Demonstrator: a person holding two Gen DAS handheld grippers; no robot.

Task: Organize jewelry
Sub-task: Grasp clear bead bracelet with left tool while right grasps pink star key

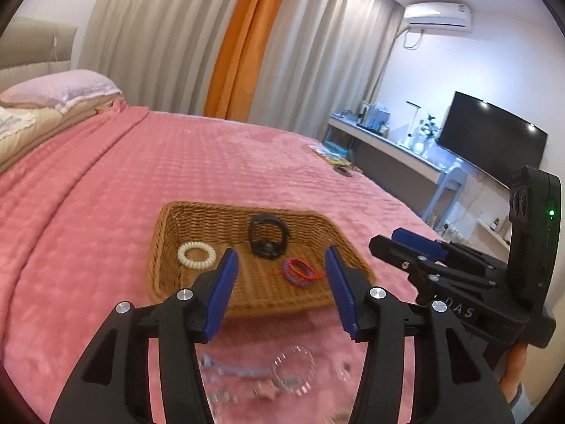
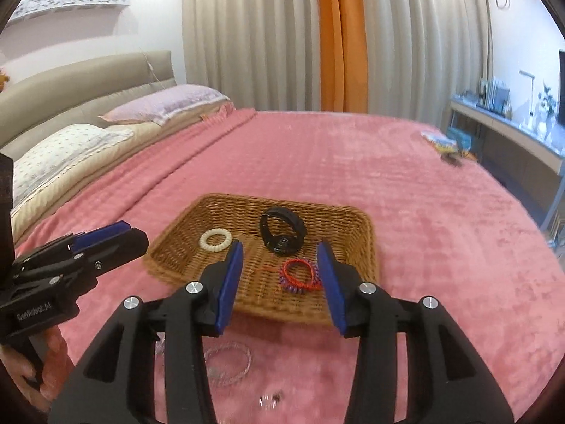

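I have both tools hovering side by side over the pink bedspread [image 2: 388,162], each spread wide with nothing between its pads: the left tool [image 1: 280,289] and the right tool [image 2: 279,282]. Ahead of them lies the wicker tray [image 2: 349,219], holding a cream coil hair tie [image 2: 215,239] at its left, a black watch [image 2: 281,235] near the middle, and a red cord bracelet [image 2: 300,272] tangled with a purple coil at the front. On the blanket near me, outside the tray, rests a clear beaded bracelet [image 2: 227,364] (blurred), plus small silvery pieces [image 1: 229,371] I cannot identify.
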